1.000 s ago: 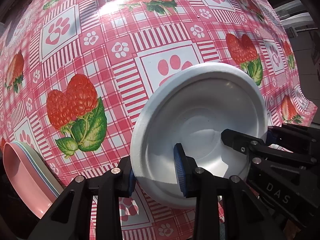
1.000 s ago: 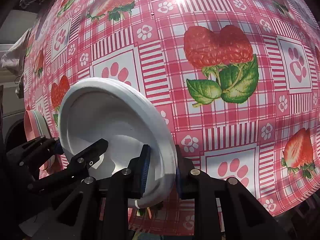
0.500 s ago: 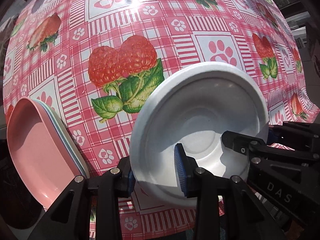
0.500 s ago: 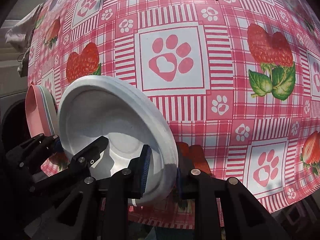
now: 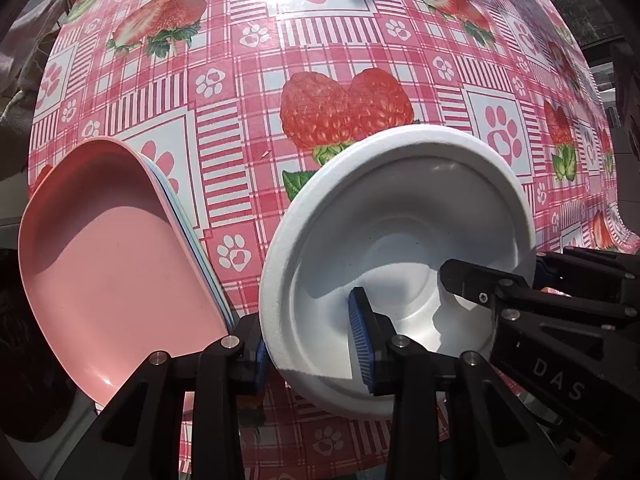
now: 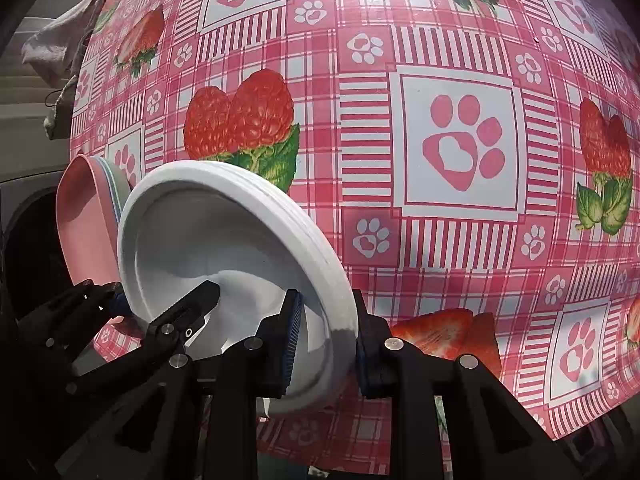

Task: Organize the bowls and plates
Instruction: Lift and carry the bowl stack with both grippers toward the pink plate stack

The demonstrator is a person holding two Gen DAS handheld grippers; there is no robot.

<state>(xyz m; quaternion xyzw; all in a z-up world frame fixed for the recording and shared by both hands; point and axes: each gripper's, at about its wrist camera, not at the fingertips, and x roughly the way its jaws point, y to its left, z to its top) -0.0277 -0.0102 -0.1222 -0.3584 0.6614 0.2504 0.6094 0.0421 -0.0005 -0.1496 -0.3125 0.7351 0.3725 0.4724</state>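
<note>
Both claws pinch the white plate stack (image 5: pixel 400 240) by opposite rims, left gripper (image 5: pixel 316 356) and right gripper (image 6: pixel 326 348), sharing its weight above the pink bowls (image 5: pixel 108 264).

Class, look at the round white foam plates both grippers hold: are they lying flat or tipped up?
Tipped up. The white foam plates stand on edge above the pink checked tablecloth, rims clamped by the left gripper and the right gripper.

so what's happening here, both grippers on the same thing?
Yes. The left gripper and right gripper each clamp opposite rims of one stack of white foam plates, held tilted above the strawberry tablecloth. A stack of pink-topped dishes sits just beside it at the table's edge; the white stack is close to it, not yet set down.
</note>
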